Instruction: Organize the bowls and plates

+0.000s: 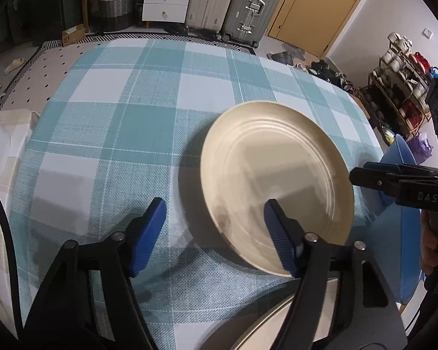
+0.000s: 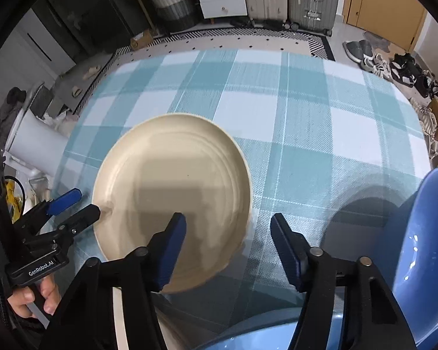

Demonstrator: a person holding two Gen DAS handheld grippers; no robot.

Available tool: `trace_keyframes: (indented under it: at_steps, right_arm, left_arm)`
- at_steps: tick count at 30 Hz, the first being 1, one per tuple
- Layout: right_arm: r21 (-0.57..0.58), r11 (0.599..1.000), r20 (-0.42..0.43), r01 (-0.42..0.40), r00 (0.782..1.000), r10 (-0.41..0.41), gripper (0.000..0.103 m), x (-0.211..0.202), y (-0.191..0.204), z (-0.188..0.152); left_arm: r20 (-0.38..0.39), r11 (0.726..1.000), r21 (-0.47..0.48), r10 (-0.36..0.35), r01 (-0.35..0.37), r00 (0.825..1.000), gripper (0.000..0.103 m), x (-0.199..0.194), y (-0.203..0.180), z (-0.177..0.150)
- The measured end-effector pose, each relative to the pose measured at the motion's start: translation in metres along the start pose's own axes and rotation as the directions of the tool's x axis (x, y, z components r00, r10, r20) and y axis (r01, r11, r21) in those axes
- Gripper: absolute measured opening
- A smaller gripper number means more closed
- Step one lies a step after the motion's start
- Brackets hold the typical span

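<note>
- Both hand-held grippers hang over the table with the teal-and-white checked cloth (image 1: 125,122), and both point steeply down at it.
- Between them lies the round cream plate with ringed grooves (image 1: 277,180), flat on the cloth and a little blurred.
- The left gripper (image 1: 214,218) straddles the plate's near-left edge: its right blue pad (image 1: 280,233) sits over the plate's inside, its left blue pad (image 1: 149,230) over bare cloth beside the rim.
- Its jaws stand apart, and I see no pad pressing on the plate; nothing is clamped.
- The right gripper (image 2: 227,242) mirrors that on the other side: left pad (image 2: 172,248) over the plate's near-right part, right pad (image 2: 286,250) over the cloth just past the rim.
- Those jaws are parted too, rim between them, no squeeze that I can make out.
- From the right wrist view the left gripper comes in at the plate's far-left rim, a bare hand (image 2: 35,294) wrapped round its black handle.
- From the left wrist view the right gripper's black body reaches in from the right, tip near the plate's right rim.
- Right of the right gripper stands a glossy blue bowl (image 2: 423,233), close by, apart from the plate.
- Under the left gripper, at the bottom edge, curves the rim of another pale dish (image 1: 262,329), mostly hidden.
</note>
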State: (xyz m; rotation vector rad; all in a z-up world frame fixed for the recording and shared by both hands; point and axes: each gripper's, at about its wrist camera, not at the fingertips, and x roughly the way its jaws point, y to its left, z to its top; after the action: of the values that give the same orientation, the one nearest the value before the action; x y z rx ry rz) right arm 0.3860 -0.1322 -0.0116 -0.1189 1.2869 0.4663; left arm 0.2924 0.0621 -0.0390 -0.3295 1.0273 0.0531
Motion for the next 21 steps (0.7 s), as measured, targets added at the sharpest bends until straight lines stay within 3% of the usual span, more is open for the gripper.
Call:
trace_keyframes:
  at_steps: [5, 12, 17, 21]
  right_arm:
    - [-0.002, 1.0, -0.027, 0.013, 1.0, -0.013, 0.053, 0.013, -0.001, 0.001]
    - [-0.014, 0.999, -0.032, 0.032, 0.999, -0.033, 0.03, 0.02, 0.0, 0.0]
    - [-0.028, 0.997, -0.027, 0.069, 0.997, -0.07, 0.019, 0.022, 0.002, 0.0]
    - [-0.03, 0.997, -0.011, 0.075, 0.997, -0.076, 0.017, 0.021, 0.002, -0.002]
  left_arm:
    - [-0.018, 1.0, 0.014, -0.004, 0.005, 1.0, 0.05, 0.009, -0.003, -0.002]
    - [-0.031, 0.999, 0.04, -0.017, 0.018, 0.999, 0.028, 0.014, -0.007, -0.005]
    - [-0.016, 0.999, 0.043, 0.011, -0.01, 1.0, 0.018, 0.014, -0.006, -0.005]
    - [-0.013, 0.999, 0.044, 0.012, -0.011, 1.0, 0.015, 0.011, -0.005, -0.006]
